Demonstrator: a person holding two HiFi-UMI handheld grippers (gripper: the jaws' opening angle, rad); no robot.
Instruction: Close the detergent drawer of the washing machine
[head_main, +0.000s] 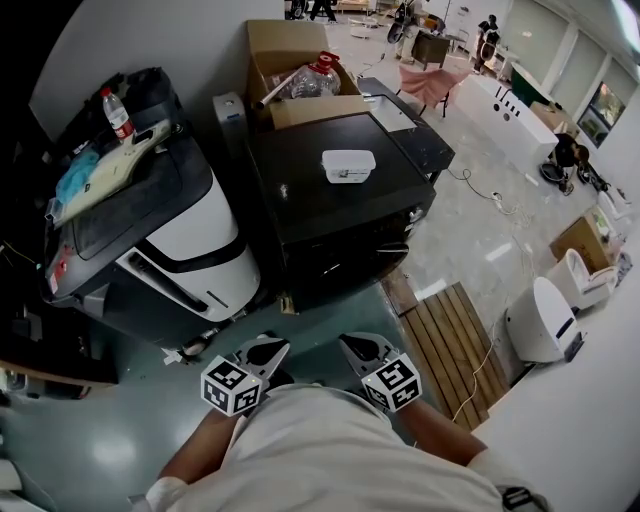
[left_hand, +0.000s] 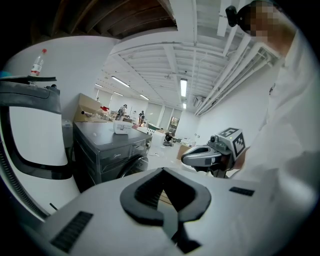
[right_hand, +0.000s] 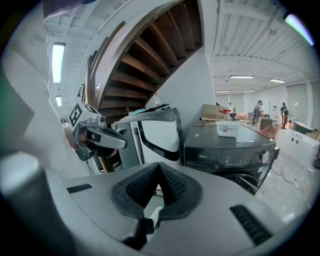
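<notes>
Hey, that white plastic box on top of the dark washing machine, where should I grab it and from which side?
Probably take the white box across its shorter width, one jaw on each long wall just under the lid rim, coming down from above. It lies flat on the washing machine, low and oblong, so that span looks narrowest.

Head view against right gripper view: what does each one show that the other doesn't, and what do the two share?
Only the head view: the wooden slatted board on the floor beside the washing machine.
Only the right gripper view: the machine's front panel with its control knob, and the wooden stair underside.
Both: the dark washing machine, the white container on its top, and the left tongs, held well short of the machine.
</notes>
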